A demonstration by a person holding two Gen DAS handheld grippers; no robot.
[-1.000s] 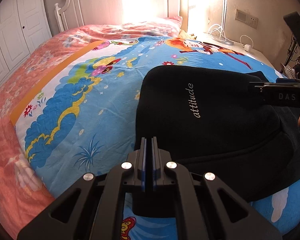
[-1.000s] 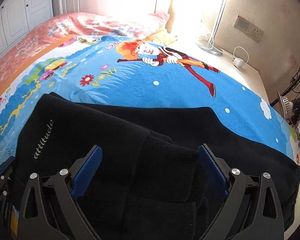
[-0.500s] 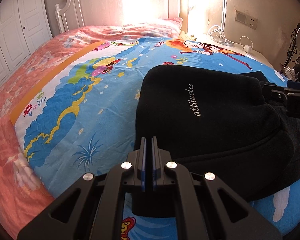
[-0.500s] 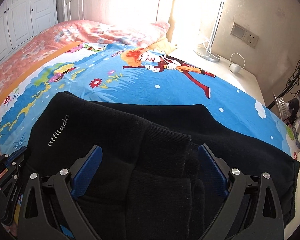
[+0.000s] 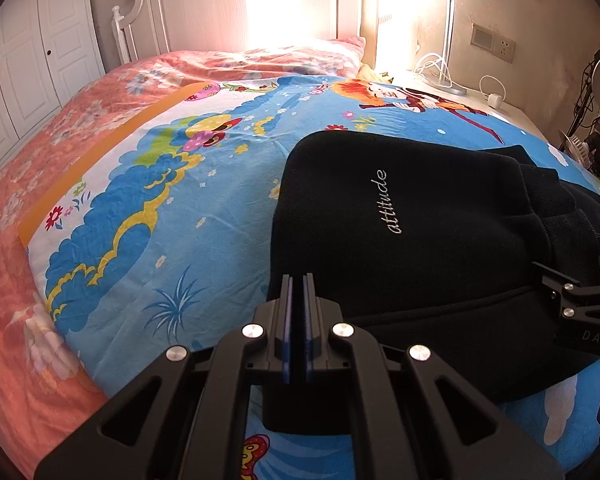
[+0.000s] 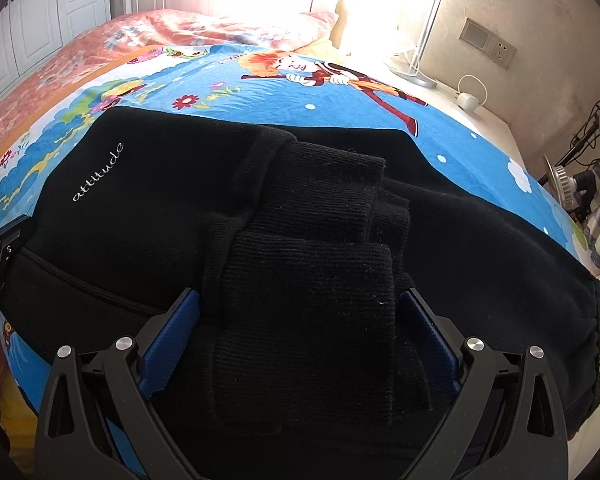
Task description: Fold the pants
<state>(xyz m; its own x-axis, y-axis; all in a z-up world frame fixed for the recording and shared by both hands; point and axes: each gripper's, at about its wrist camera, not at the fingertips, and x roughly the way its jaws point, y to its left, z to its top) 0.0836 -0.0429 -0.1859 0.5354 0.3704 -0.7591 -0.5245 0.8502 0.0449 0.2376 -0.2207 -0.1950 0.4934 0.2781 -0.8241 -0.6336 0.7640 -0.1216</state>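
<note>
Pants (image 6: 148, 200) lie folded on the cartoon bedsheet (image 5: 172, 216). Left gripper (image 5: 298, 280) is clamped on their near edge; right gripper (image 6: 298, 320) gapes around ribbed cuffs (image 6: 312, 280). Tugging unevenly would likely undo the stacked fold.

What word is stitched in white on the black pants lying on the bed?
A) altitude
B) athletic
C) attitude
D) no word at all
C: the pants carry the white script "attitude", readable in both wrist views, near the folded edge on the cartoon bedsheet.
</note>
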